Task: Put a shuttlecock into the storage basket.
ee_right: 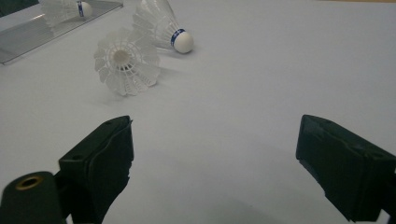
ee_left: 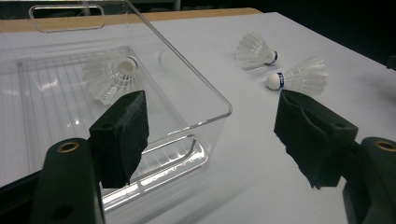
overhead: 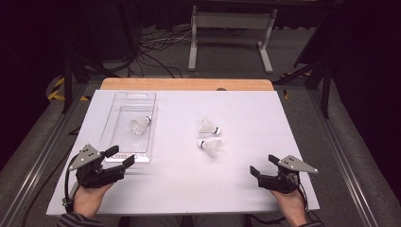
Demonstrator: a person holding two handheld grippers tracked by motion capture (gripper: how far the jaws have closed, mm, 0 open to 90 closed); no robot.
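White feathered shuttlecocks: 2 [overhead: 208, 126] [overhead: 211, 147] on table [overhead: 246, 113], 1 [overhead: 140, 125] in clear tray [overhead: 116, 105]; both grippers' [overhead: 122, 158] [overhead: 263, 165] jaws wide, empty.

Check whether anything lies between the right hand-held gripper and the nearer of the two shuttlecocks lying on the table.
Nothing visible does. The right hand-held gripper sits open on bare white table, and the nearer shuttlecock lies ahead, with the second shuttlecock beyond it.

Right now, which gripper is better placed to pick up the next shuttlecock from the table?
The right gripper, probably. Its jaws stand open and point at the two loose shuttlecocks; the nearer shuttlecock lies just ahead of it on bare table. The left gripper, also open, sits at the clear box.
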